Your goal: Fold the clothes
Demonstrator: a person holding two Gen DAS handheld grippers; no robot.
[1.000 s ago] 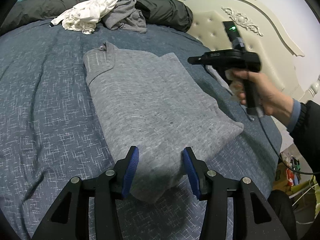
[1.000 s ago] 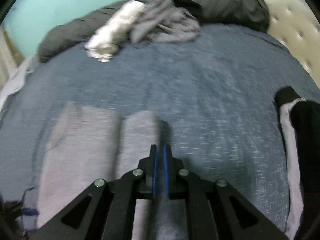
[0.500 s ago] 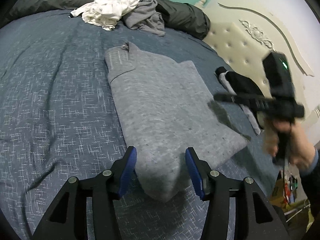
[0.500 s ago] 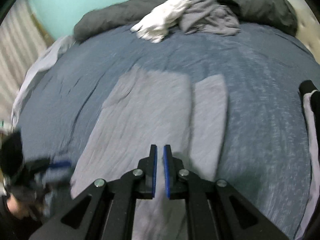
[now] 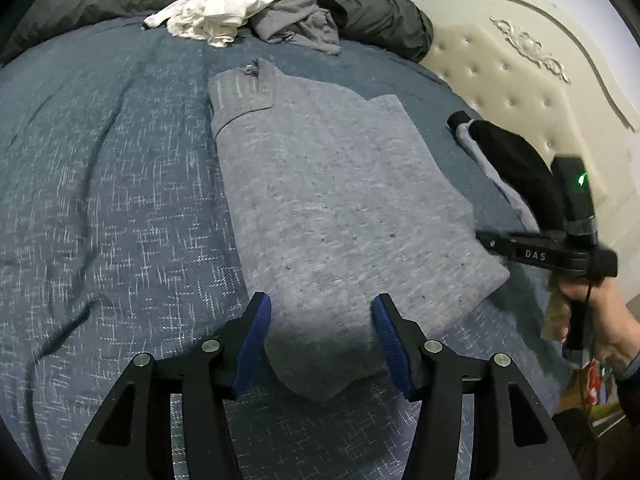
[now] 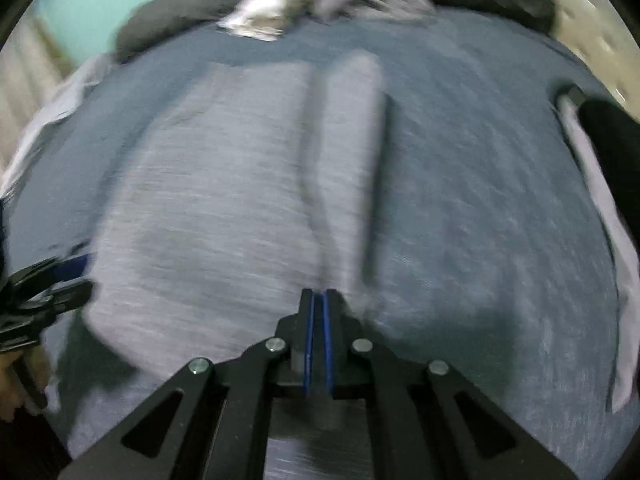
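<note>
Left claw (image 5: 320,344) agape over folded grey knit sweater (image 5: 340,208) hem; right claw (image 6: 319,344) closed, empty. Soft, limp, likely light; pinch hem corners.

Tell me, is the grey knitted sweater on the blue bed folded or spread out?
Folded. The grey knitted sweater lies as a narrow rectangle, with one side panel doubled over its body and no sleeve sticking out.

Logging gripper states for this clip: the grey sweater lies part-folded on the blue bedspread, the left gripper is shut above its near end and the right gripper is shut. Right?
Not quite. The left gripper is open, its blue pads spread wide over the near end of the grey sweater, as the left wrist view shows. The right gripper is shut, and the sweater does lie part-folded on the blue bedspread.
</note>
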